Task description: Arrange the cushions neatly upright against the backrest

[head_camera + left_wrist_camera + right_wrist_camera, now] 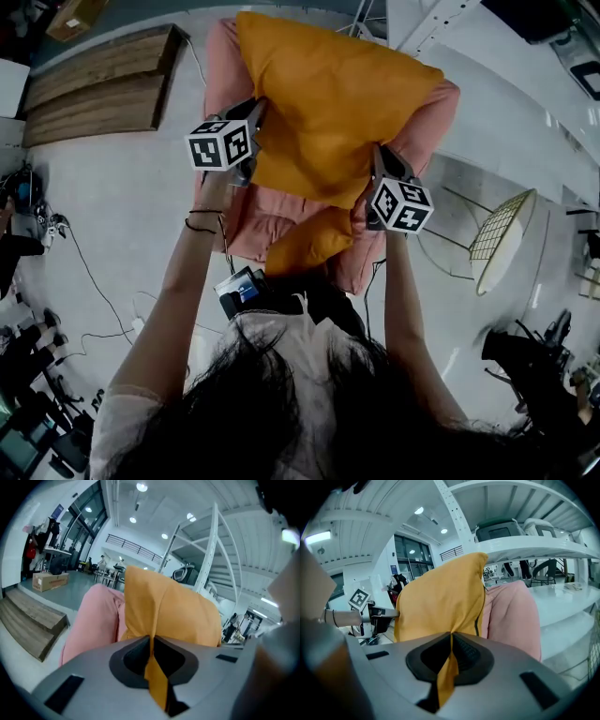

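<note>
Holds orange cushion (pixel 328 103) over pink armchair (pixel 223 84), with left gripper (pixel 255 120) and right gripper (pixel 375 161) each pinched tight on cushion fabric at opposite sides.

The large yellow cushion (pixel 328 103) hides most of the seat of the pink armchair (pixel 222 84). A second yellow cushion (pixel 309 242) below is partly covered, perhaps lying flat. Distant figures (pixel 236 623) are too small to read.

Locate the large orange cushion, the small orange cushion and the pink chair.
large orange cushion (pixel 337 94), head view, centre of its face.
small orange cushion (pixel 309 242), head view, its middle.
pink chair (pixel 221 75), head view, its left side.
</note>
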A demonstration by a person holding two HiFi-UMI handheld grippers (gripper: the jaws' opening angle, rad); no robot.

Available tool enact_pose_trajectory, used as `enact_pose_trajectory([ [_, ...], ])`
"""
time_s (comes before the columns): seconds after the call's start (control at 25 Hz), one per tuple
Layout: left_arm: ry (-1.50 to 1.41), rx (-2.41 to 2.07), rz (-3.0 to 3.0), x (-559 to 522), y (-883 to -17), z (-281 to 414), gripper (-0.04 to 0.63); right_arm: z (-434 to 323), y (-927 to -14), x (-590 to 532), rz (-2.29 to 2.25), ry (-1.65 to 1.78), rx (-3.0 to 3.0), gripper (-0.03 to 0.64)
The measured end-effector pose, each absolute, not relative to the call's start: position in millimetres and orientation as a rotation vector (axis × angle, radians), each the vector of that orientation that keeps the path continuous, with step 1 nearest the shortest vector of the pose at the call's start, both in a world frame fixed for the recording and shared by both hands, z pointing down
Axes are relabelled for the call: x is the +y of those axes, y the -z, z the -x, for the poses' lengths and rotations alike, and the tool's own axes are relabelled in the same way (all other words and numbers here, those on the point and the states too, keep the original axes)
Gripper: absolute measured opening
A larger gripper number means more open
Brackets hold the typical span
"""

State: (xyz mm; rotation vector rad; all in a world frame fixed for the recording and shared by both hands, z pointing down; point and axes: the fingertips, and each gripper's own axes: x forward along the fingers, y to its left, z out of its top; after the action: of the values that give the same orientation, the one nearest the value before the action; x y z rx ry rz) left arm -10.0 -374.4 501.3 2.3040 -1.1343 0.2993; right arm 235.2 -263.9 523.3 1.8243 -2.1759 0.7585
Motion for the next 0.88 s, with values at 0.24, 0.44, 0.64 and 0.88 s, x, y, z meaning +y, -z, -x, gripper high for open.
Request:
enact_pose_trajectory([
  [0.24, -0.525, -1.204, -2.150, -359.9, -591.0, 29.1, 0.041, -222.2, -587.9, -262.8, -1.628, -0.785, -2.115, 0.036],
  [0.44, -0.392, -1.210, -2.111, -376.0, -602.4, 16.7, 0.043, -233.8, -609.9, -282.8, -1.595, -0.774, -2.034, 0.037],
  [0.64, -0.412, -1.176, -2.114, -376.5, -613.9, 18.8, 0.043, -230.6, -621.9, -288.6, -1.562, -0.765, -2.000, 0.037],
  [0.88, -0.427, -1.112, -2.150, -350.7, -599.4, 29.9, 0.086, -233.0, -609.8, -272.1, -1.524, -0.738, -1.995, 0.038],
])
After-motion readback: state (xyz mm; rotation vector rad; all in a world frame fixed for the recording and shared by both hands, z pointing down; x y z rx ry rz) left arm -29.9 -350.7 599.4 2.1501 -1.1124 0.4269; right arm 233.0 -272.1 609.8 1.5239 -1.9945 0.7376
